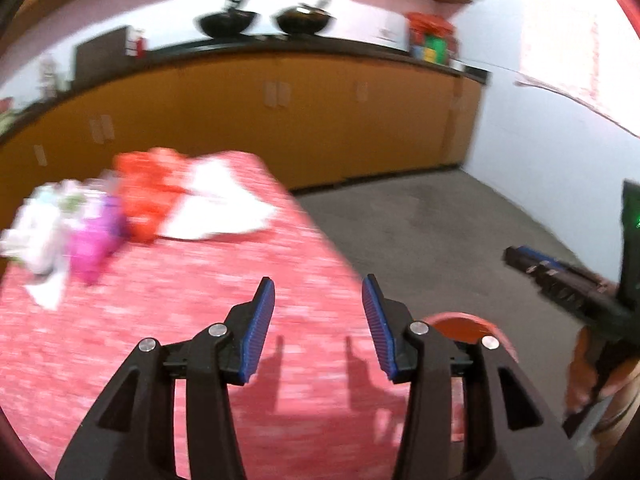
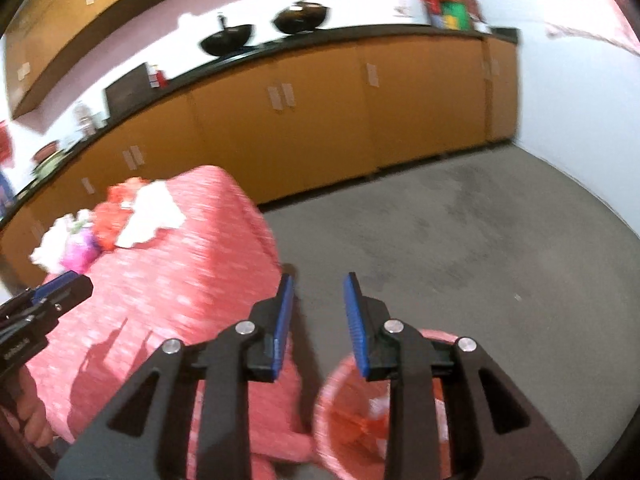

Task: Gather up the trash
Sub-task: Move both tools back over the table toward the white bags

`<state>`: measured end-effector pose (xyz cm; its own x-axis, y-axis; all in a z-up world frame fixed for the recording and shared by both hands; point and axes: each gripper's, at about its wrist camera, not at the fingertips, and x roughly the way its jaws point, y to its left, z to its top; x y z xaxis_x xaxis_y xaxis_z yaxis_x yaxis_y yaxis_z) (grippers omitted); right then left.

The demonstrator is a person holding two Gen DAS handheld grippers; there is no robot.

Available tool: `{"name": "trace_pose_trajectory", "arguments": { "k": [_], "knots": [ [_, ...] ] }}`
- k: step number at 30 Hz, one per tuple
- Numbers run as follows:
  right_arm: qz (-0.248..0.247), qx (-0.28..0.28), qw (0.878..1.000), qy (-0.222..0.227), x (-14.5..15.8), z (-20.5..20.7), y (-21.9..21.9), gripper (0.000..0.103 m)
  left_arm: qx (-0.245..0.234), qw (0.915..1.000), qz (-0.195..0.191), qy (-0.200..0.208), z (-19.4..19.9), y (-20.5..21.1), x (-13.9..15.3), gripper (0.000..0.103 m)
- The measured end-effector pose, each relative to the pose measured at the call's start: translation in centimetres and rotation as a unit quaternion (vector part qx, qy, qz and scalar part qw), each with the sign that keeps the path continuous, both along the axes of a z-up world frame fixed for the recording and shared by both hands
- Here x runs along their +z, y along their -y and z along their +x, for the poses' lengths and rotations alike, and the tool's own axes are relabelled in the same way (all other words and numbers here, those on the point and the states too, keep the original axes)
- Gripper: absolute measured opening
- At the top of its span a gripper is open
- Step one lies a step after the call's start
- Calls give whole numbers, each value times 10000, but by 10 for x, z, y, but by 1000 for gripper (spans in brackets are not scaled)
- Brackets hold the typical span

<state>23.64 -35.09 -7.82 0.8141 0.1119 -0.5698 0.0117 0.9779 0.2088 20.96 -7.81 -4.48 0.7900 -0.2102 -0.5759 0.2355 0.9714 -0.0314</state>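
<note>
Both grippers hang empty above the red-clothed table, the trash heaped at its far end.

The left gripper (image 1: 318, 294) has its blue pads parted with nothing between them; the right gripper (image 2: 319, 290) is parted more narrowly, also empty. The trash pile (image 1: 120, 208) of white, pink and orange wrappers lies by the far edge of the table (image 1: 200, 320). A red bin (image 2: 352, 412) stands on the floor beside the table's near corner.

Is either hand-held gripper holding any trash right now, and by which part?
Nothing is held. Left hand-held gripper and right hand-held gripper both stand open and empty.
</note>
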Motion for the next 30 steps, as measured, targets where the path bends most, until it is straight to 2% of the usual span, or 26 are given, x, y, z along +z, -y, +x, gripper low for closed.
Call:
{"name": "trace_pose_trajectory", "arguments": {
  "k": [3,7,9,12,14,19,26,27,28,29,30],
  "knots": [
    [10,425,9991,53,15,22,-46,30,586,9979,194,170,3,-57,6,51],
    [-139,896,9959,36,25,50,-109,36,1350,9899,352,262,10,-122,12,56],
    [-289,1063,9939,-8,26,66,-141,47,1768,9828,420,324,9,-159,13,63],
    [-478,1174,9919,-53,25,92,-176,60,2154,9748,442,381,13,-193,13,71],
    [-565,1198,9911,-110,23,111,-193,65,2391,9694,389,405,14,-217,10,75],
    [-750,1157,9899,-342,11,152,-221,69,2761,9603,119,377,26,-256,4,82],
    [-996,1048,9873,-663,-11,188,-244,69,2796,9589,-40,491,37,-274,5,88],
    [-1010,1046,9868,-712,-14,191,-245,64,2787,9591,-29,503,40,-275,5,89],
    [-1026,1056,9860,-778,-16,193,-247,55,2783,9592,-13,507,41,-275,4,89],
    [-1093,1060,9837,-956,-21,197,-250,28,2774,9594,1,507,42,-274,4,90],
    [-1113,1028,9827,-1061,-24,199,-250,13,2761,9599,6,496,45,-275,3,90]
  ]
}}
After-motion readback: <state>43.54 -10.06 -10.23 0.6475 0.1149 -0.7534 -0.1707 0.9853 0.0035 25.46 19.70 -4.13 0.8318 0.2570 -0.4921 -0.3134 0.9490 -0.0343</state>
